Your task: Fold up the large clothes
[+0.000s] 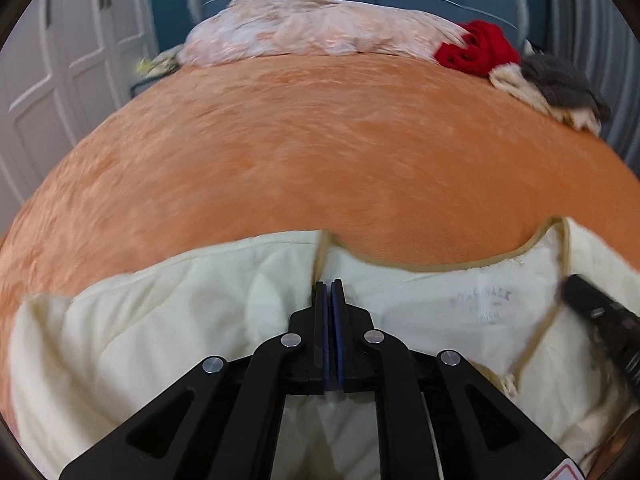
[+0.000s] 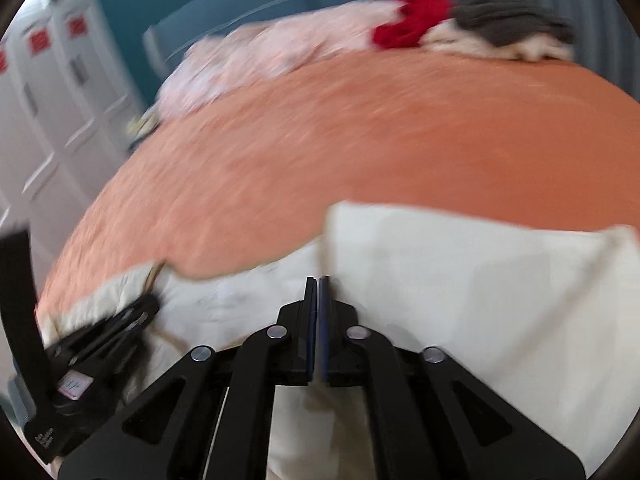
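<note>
At the near edge of the bed (image 1: 320,152), your left gripper (image 1: 330,286) and right gripper (image 2: 318,282) each have fingers pressed together, apparently pinching the cream garment (image 1: 160,320) by its neckline. Spreading step, likely; next, lay it flat, clear of the far pile (image 1: 304,28).

A faint printed neck label (image 1: 482,305) is seen inside the collar of the cream garment (image 1: 160,320), but its letters are too blurred to be read. Small white lettering on the left gripper (image 2: 148,304) body is likewise illegible.
</note>
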